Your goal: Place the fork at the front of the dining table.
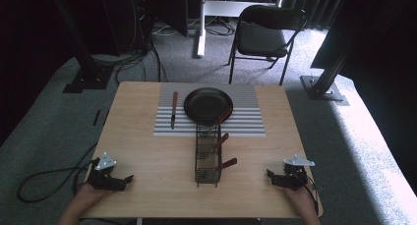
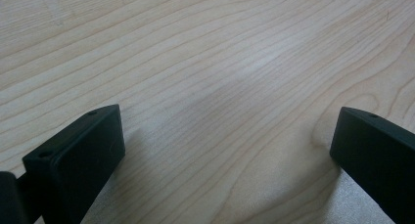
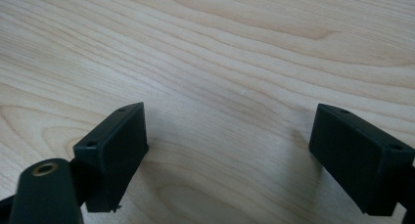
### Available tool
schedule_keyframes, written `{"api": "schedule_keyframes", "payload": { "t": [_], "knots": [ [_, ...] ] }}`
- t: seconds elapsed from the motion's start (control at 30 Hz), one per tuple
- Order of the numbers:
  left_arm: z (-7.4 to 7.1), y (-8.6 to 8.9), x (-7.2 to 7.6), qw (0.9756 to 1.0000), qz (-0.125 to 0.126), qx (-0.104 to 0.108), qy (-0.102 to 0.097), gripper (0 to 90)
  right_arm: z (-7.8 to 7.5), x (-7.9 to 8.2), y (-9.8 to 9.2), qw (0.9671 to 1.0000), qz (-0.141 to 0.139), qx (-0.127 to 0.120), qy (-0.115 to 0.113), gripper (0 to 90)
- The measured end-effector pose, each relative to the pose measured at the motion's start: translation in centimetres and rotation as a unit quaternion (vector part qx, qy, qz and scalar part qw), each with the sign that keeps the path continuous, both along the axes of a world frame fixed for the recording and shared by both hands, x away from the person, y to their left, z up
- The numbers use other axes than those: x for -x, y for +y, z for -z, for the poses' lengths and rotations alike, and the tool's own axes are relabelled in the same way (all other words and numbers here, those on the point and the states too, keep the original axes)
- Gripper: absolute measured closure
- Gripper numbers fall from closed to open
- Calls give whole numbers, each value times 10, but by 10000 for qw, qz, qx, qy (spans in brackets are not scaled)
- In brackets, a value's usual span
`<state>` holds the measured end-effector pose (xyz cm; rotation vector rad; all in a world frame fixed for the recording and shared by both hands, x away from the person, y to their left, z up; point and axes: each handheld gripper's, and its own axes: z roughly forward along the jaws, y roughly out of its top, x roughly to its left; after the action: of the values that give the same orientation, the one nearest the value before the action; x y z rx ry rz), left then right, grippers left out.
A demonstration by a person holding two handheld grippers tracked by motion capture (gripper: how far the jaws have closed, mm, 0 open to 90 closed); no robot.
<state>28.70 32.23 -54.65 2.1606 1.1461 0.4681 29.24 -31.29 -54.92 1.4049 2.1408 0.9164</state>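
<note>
Surface: you are working at a light wooden surface point(image 1: 147, 151) with a plain grain, and its near half is lying bare around your grippers.
Mat: a grey striped mat point(image 1: 246, 122) is lying across the far middle of the surface.
Plate: a black round plate point(image 1: 207, 104) is sitting on the mat, near its far edge.
Knife: a knife point(image 1: 173, 109) with a brown handle is lying on the left part of the mat, just beside the plate and apart from it.
Basket: a dark wire basket point(image 1: 207, 158) is standing in the middle of the surface, its far end reaching onto the mat; three brown-handled utensils point(image 1: 221, 139) are leaning out of it to the right.
Left gripper: your left gripper point(image 1: 129, 178) is resting at the near left corner, well apart from the basket; its jaws are standing wide with bare wood point(image 2: 220, 111) between them.
Right gripper: your right gripper point(image 1: 269, 174) is resting at the near right corner, jaws spread wide over bare wood point(image 3: 230, 126), gripping nothing.
Room: grey carpet point(image 1: 344, 136) is running around the surface; a black folding chair point(image 1: 263, 38) is standing beyond the far edge, dark curtains are hanging behind it, and black stands and cables are sitting at the far left.
</note>
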Motion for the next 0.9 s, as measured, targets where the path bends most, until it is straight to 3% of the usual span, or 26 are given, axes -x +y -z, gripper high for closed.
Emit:
{"api": "schedule_keyframes", "payload": {
  "t": [0.63,0.73,0.9],
  "knots": [
    [0,1,0,10000,20,8,4,0,-1,1,-1,9999,140,31,48,147],
    [0,1,0,10000,22,5,4,0,-6,6,4,9998,128,128,125,168],
    [0,1,0,10000,21,7,4,0,-7,13,16,9995,7,40,299,169]
  ]
}}
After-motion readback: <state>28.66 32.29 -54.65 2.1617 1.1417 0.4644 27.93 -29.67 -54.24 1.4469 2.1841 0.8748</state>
